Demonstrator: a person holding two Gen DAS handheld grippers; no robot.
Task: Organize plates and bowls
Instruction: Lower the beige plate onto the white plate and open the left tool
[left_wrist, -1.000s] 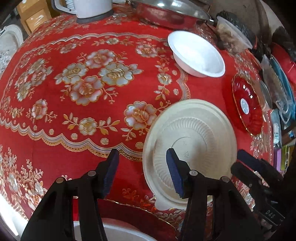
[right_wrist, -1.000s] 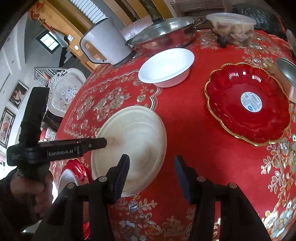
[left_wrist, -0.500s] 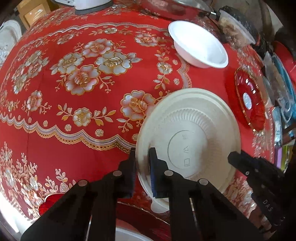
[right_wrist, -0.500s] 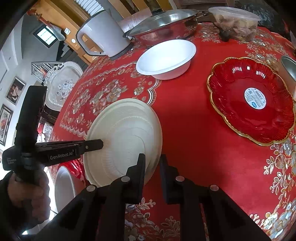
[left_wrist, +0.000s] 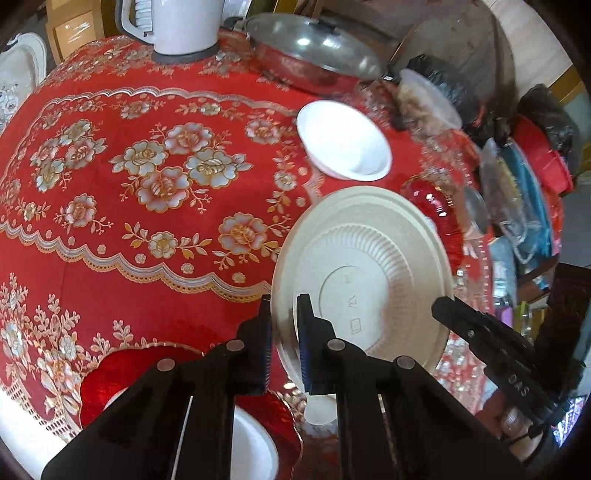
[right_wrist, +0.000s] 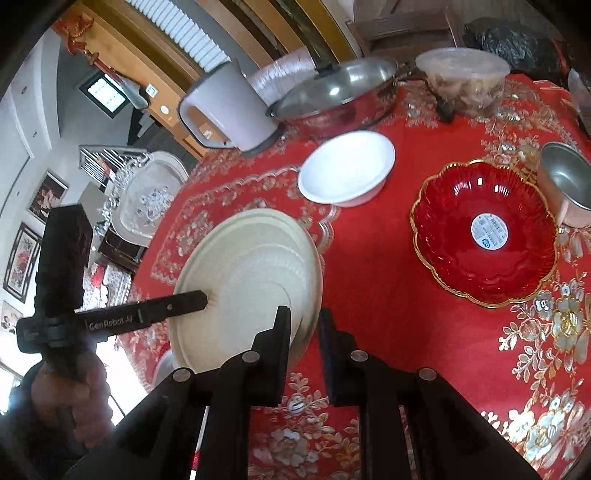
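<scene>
The cream paper plate (left_wrist: 364, 273) is held tilted above the red bench (left_wrist: 147, 229), clamped at opposite rims by the left tongs (left_wrist: 282, 345) and the right tongs (right_wrist: 303, 347). The white bowl (right_wrist: 346, 172) lies beyond it, nearer to the right tongs.

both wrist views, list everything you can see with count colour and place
paper plate: 1, cream, lifted and tilted, rim pinched by both grippers
bowl: 1, white, behind the plate
red dish: 1, gold-rimmed, table right
second red dish: 1, near edge, white bowl in it
kettle: 1, pale, far left
lidded pan: 1, steel, far edge
food tub: 1, clear
metal cup: 1, right edge
tablecloth: red, floral
left gripper: black
right gripper: black
hand: 1, on left gripper's handle
</scene>
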